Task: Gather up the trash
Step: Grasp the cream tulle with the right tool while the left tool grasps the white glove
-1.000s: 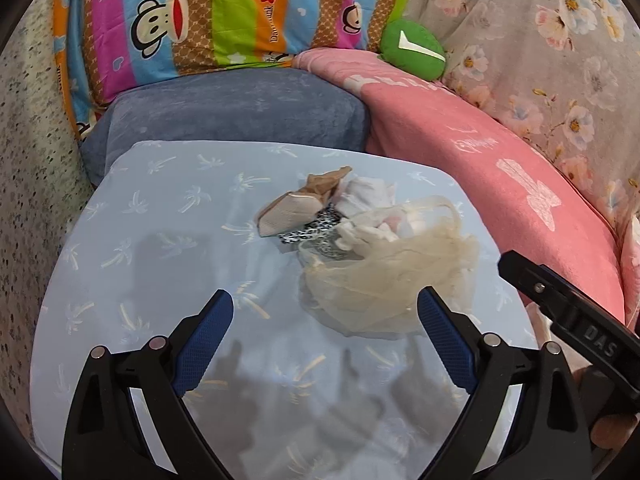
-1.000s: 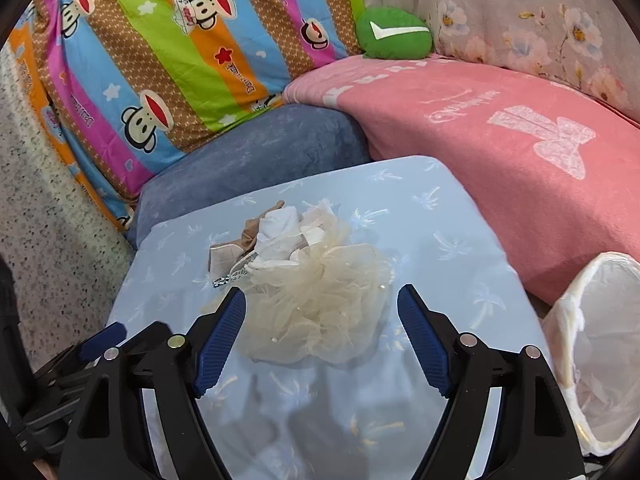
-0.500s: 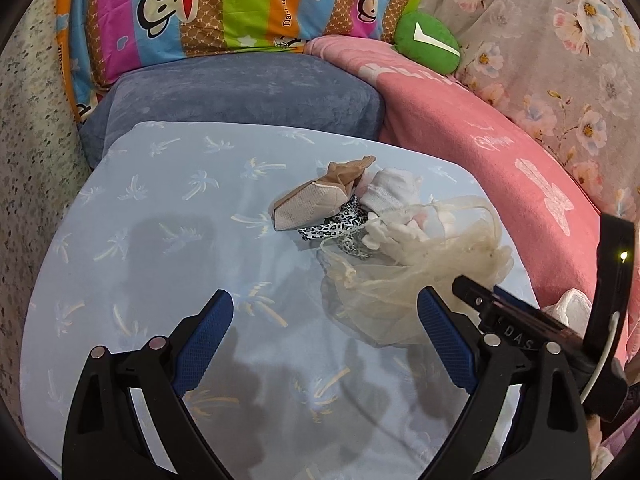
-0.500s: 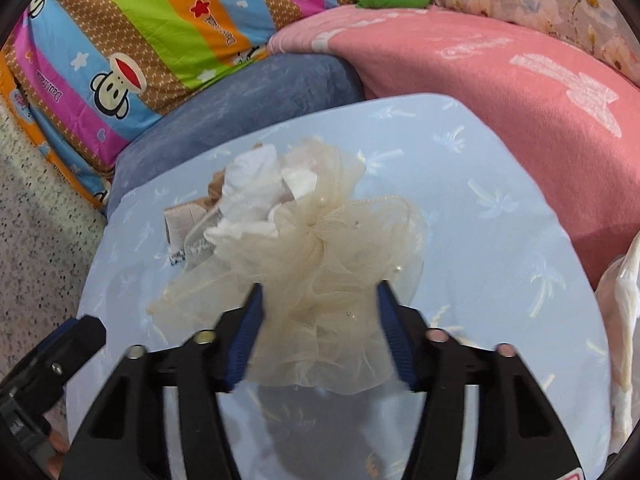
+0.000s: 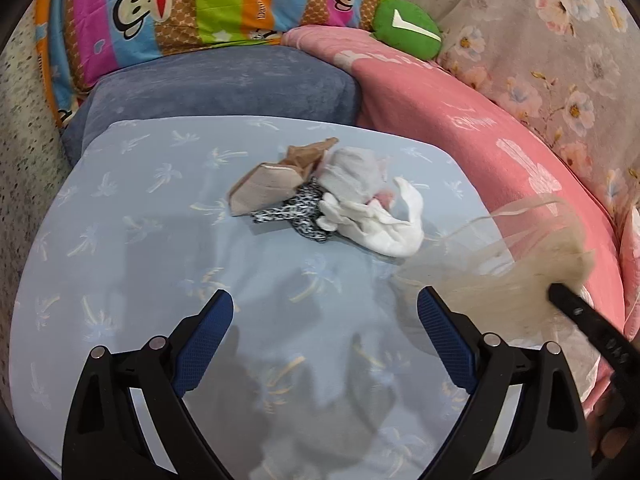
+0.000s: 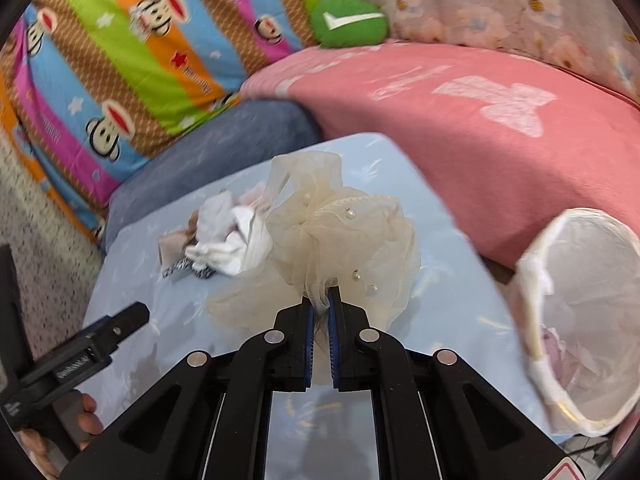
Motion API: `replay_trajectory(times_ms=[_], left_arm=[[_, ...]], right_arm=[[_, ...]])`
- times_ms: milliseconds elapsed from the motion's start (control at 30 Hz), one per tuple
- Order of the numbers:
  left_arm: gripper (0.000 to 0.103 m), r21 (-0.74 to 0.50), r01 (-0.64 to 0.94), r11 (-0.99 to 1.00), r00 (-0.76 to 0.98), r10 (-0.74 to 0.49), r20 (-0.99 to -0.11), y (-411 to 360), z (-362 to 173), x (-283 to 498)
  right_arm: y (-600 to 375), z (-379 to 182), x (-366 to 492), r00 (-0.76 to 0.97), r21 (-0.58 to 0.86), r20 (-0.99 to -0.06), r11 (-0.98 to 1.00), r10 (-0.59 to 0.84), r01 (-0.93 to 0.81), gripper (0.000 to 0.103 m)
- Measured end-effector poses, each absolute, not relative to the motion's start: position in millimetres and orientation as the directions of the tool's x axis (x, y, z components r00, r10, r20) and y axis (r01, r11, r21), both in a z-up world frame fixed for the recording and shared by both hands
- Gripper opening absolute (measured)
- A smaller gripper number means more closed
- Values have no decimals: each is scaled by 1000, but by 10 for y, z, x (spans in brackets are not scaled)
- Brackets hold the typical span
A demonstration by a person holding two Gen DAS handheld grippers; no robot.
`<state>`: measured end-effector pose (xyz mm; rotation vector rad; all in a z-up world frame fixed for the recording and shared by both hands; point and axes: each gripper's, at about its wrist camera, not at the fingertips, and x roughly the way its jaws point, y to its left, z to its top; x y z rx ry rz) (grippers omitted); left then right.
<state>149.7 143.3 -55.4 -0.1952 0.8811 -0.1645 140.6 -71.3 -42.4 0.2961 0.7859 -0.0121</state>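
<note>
Fingers of right gripper (image 6: 319,308) pinched tight on tulle (image 6: 344,240), mid-frame, bunch lifted clear of table (image 6: 448,264). Left gripper (image 5: 324,322) wide, holding nothing, low over table. Bin (image 6: 580,300) at right edge, some scraps already inside. Progress: tulle picked, not yet binned. Left: white cloth (image 5: 372,216), tan scrap (image 5: 264,188), spotted scrap (image 5: 296,212), piled upper centre of left view.

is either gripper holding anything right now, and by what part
The right gripper is shut on the cream tulle puff, pinching a gathered fold at its near edge. The left gripper is open, holding nothing.
</note>
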Motion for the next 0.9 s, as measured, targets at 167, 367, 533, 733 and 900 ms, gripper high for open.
replay_trajectory(times_ms=[167, 367, 533, 733, 900], left_arm=[[89, -226, 107, 968, 620, -242, -746, 1138, -575, 1617], [89, -195, 139, 971, 609, -239, -756, 803, -697, 1928], [87, -191, 111, 975, 587, -219, -779, 713, -849, 2168], [57, -200, 93, 975, 541, -218, -812, 679, -1014, 2336], [31, -236, 82, 968, 526, -243, -815, 710, -1040, 2305]], right_arm=[[-993, -289, 1292, 726, 287, -683, 943, 81, 165, 6], [-1141, -276, 1295, 732, 311, -675, 935, 91, 170, 6], [-1196, -328, 1366, 730, 334, -674, 927, 110, 169, 6], [-1193, -432, 1461, 717, 347, -684, 924, 134, 158, 6], [-1142, -512, 1485, 704, 354, -694, 924, 153, 147, 6]])
